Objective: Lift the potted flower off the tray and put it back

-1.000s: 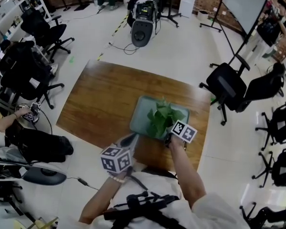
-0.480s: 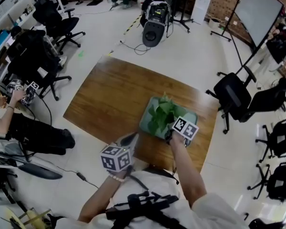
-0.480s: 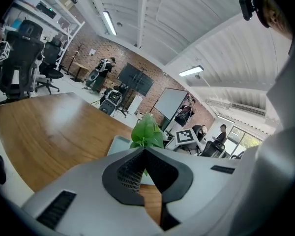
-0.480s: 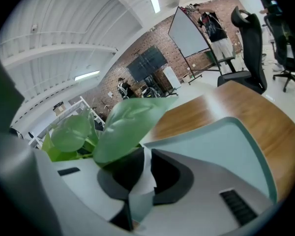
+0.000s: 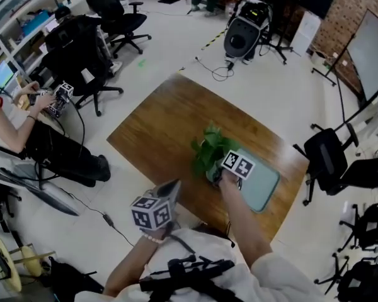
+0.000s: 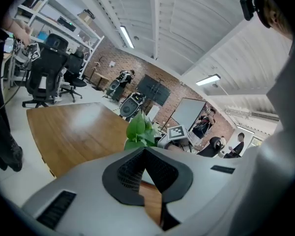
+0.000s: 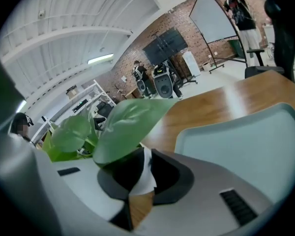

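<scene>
Holds the potted flower (image 5: 209, 153) clear of the tray (image 5: 263, 185) now, shifted left over bare table (image 5: 152, 129); lift looks done, return still to come. Clamps the right hand-held gripper (image 5: 218, 177) on the pot's white rim, arm outstretched, angled down. Keeps the left hand-held gripper (image 5: 172, 185) closed, empty, near the table's edge.

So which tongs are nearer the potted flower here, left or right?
Right. The right tongs clamp the potted flower by its pot, beside the tray; the left tongs, shut and empty, sit apart from it over the near edge of the table.
</scene>
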Motion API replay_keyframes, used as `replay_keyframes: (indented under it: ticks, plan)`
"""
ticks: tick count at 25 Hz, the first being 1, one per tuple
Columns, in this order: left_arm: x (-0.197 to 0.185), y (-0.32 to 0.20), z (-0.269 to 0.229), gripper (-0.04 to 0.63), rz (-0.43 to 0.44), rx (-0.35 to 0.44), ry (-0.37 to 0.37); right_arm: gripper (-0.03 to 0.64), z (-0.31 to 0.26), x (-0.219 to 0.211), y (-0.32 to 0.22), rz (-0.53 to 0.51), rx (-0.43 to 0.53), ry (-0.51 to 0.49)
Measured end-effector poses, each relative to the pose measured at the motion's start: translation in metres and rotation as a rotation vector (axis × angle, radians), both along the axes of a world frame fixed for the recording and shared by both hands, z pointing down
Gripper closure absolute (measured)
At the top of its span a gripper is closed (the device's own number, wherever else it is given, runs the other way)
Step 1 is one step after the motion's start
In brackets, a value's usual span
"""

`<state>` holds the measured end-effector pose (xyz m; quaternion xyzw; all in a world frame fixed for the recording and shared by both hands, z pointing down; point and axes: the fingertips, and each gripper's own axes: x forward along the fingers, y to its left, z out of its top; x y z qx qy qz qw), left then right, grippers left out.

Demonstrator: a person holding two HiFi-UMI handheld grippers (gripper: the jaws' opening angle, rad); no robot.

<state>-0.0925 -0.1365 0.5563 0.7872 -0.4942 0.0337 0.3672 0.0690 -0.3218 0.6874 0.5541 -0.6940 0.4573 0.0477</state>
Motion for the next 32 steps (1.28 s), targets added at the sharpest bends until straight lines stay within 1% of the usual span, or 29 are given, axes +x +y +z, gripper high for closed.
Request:
replay_keyframes:
  ticks: [3,9,12,15,18,20,24,28,32]
  plan:
    - [-0.021,0.003,0.003,0.606,-0.052,-0.009,0.000,0.566,0.011,-0.022,-0.010,-0.024,-0.022,0.013]
    - [-0.039,0.010,0.010,0.606,-0.124,-0.032,0.002,0.566,0.025,-0.035,-0.020,-0.032,-0.054,0.012]
    - [-0.041,0.010,0.011,0.606,-0.139,-0.036,0.006,0.563,0.026,-0.039,-0.021,-0.018,-0.061,-0.012]
    - [-0.040,0.010,0.012,0.606,-0.140,-0.040,0.008,0.540,0.028,-0.039,-0.021,0.005,-0.081,-0.060]
    - [-0.039,0.009,0.013,0.606,-0.128,-0.042,0.006,0.521,0.031,-0.034,-0.019,0.038,-0.102,-0.096]
    - [-0.036,0.008,0.013,0.606,-0.114,-0.041,0.004,0.480,0.031,-0.029,-0.019,0.054,-0.099,-0.114]
    - [-0.027,0.007,0.010,0.606,-0.069,-0.037,0.004,0.426,0.020,-0.014,-0.013,0.086,-0.081,-0.146]
    - [-0.015,0.006,0.006,0.606,-0.004,-0.026,0.002,0.425,0.010,0.013,0.007,0.148,-0.064,-0.171]
    - [-0.003,0.006,0.000,0.606,0.055,-0.005,0.007,0.425,-0.002,0.039,0.039,0.200,-0.043,-0.188]
